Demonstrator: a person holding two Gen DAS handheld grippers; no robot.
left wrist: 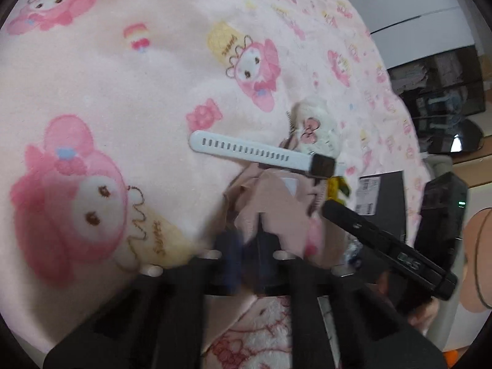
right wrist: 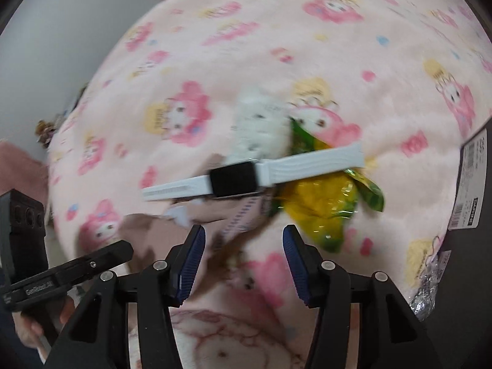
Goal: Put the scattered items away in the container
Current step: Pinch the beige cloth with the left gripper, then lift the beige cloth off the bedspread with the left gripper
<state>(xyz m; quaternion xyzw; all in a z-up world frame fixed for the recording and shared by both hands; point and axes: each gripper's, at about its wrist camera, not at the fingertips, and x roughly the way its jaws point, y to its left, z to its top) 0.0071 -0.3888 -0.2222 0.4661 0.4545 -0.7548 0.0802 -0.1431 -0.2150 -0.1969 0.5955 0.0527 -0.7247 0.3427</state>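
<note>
Since the scattered things lie heaped together on the blanket (left wrist: 107, 92), I have to take the pile apart one piece at a time; the watch (right wrist: 233, 180) lies flat across the top, its white strap bridging the pink cloth (left wrist: 276, 203) on one side and the yellow-green packet (right wrist: 319, 206) on the other, with the white plush (right wrist: 261, 123) just behind it; none of them is in the box (right wrist: 473, 215) yet, which sits at the blanket's edge off to my right and which I take to be the container. My left tongs (left wrist: 250, 246) are clenched, and from the way the cloth bunches up into their tips I judge they have a pinch of it, though that view is blurred there; holding the cloth this way would steady the heap, or let me drag it out from under the strap. My right tongs (right wrist: 243, 258) hang released, blue pads (right wrist: 193, 261) well apart with nothing between them, pointing steeply down just short of the watch; I keep them wide because the watch body is the broadest hard thing here and the strap would only flop. The risk, as I see it, is that pulling the cloth tips the watch off onto the soft blanket.
</note>
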